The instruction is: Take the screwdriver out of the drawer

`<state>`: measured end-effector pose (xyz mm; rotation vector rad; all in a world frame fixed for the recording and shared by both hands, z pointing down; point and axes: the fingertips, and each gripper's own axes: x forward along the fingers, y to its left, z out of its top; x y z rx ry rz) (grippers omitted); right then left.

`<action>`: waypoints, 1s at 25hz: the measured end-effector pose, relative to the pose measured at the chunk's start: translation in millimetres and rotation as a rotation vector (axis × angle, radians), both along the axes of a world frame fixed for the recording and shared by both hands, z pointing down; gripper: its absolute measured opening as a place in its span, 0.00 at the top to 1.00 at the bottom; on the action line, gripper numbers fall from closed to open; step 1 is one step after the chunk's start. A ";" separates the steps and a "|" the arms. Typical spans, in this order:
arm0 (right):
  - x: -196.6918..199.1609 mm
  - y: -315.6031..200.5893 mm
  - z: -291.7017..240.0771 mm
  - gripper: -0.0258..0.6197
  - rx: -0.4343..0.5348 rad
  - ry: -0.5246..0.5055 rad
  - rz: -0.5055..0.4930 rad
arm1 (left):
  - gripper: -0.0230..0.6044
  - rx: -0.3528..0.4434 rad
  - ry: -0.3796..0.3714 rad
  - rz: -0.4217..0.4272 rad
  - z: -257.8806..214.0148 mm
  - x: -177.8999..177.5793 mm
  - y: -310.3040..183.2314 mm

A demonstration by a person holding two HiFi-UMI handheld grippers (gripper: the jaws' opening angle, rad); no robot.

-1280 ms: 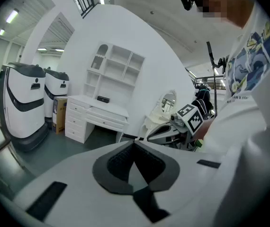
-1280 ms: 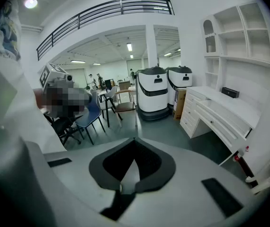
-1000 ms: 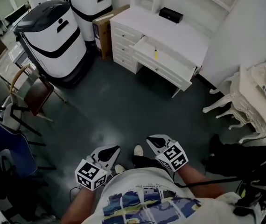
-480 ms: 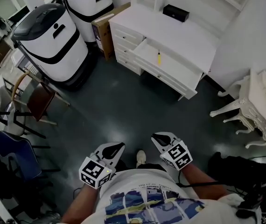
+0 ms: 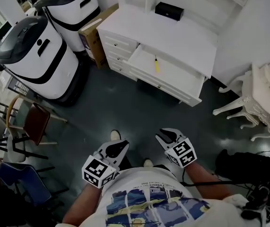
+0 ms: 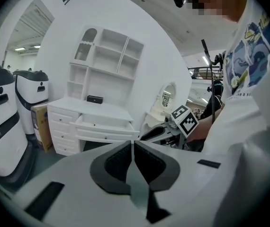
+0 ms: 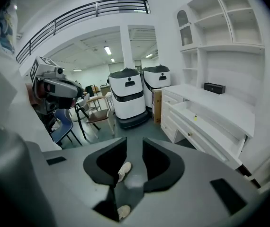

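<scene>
A yellow-handled screwdriver (image 5: 156, 64) lies in the open drawer (image 5: 173, 79) of a white desk (image 5: 182, 37), far ahead of both grippers. My left gripper (image 5: 124, 144) is held close to the body over the dark floor, its jaws shut with nothing between them (image 6: 133, 143). My right gripper (image 5: 161, 134) is beside it and its jaws are opening, with only floor and a shoe seen in the gap (image 7: 134, 143). In the right gripper view the screwdriver (image 7: 195, 118) is a small yellow mark in the drawer (image 7: 211, 122).
Two white machines with black bands (image 5: 35, 56) (image 5: 76, 8) and a cardboard box (image 5: 93, 32) stand left of the desk. A black box (image 5: 168, 11) sits on the desktop. Chairs (image 5: 31, 122) are at the left, and a white ornate table (image 5: 263, 98) is at the right.
The person has walked toward the desk, which now sits lower and larger in the head view. Both grippers stay near the body and have come forward with it.
</scene>
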<state>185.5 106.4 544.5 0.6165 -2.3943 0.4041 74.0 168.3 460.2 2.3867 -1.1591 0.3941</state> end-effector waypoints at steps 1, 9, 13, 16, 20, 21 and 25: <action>-7.2 -10.0 1.6 0.77 -0.006 0.012 0.022 | 0.94 -0.001 0.006 0.023 0.8 -10.3 -12.9; -64.4 -96.8 -0.8 0.78 -0.015 0.059 0.204 | 0.94 0.012 0.023 0.218 -7.9 -92.2 -103.0; -76.2 -137.9 4.7 0.80 -0.010 0.076 0.293 | 0.94 -0.004 0.025 0.245 -1.3 -131.2 -134.2; -74.2 -167.2 11.1 0.80 -0.001 0.109 0.323 | 0.94 -0.025 0.050 0.218 3.2 -148.2 -150.2; -61.8 -223.5 25.2 0.80 -0.004 0.120 0.370 | 0.94 -0.045 0.072 0.180 7.1 -157.7 -175.6; -58.3 -239.1 30.5 0.80 -0.008 0.120 0.379 | 0.94 -0.051 0.067 0.175 8.4 -158.9 -182.6; -40.8 -312.5 59.2 0.80 -0.020 0.135 0.413 | 0.94 -0.062 0.032 0.139 6.1 -158.5 -223.3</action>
